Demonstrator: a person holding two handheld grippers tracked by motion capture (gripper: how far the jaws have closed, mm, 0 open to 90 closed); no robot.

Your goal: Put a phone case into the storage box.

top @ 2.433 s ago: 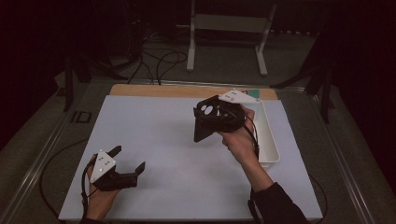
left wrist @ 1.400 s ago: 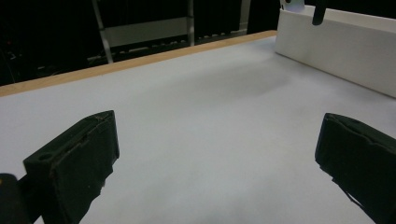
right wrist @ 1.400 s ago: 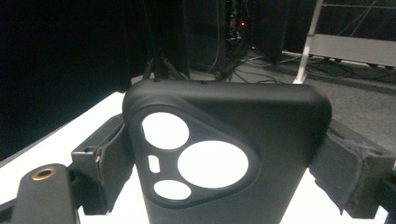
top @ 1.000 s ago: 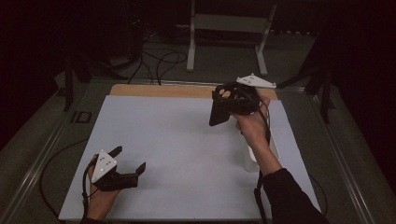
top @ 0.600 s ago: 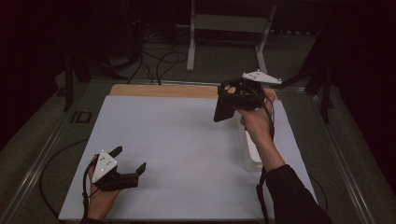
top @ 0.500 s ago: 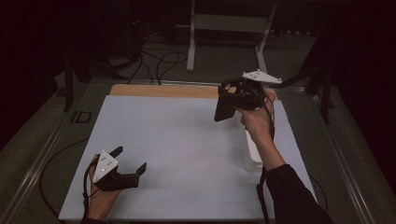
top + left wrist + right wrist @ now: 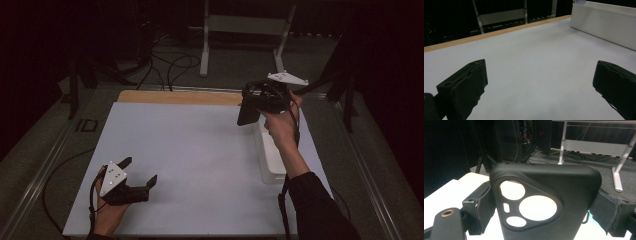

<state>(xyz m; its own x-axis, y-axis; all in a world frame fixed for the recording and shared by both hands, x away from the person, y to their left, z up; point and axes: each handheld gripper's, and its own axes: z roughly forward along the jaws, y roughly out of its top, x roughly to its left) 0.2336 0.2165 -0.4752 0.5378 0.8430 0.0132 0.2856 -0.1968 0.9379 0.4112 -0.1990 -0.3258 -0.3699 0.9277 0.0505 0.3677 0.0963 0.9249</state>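
Clearly the right gripper (image 7: 541, 205) pinches the black phone case (image 7: 544, 202) by its edges; light, flexible, likely slippery if squeezed loosely.

The high view looks forward and down from above the person's side of the table (image 7: 190, 150), far enough back to take in the whole white top and the dark floor behind. The left gripper view sits low, close to the table (image 7: 531, 62), and looks flat across it to the white tray (image 7: 604, 27), which the high view shows at the table's right side (image 7: 270, 160). The right gripper view is up in the air, very near a black phone case (image 7: 544, 202), and faces the metal frame (image 7: 596, 145) that stands at the top of the high view (image 7: 245, 25).
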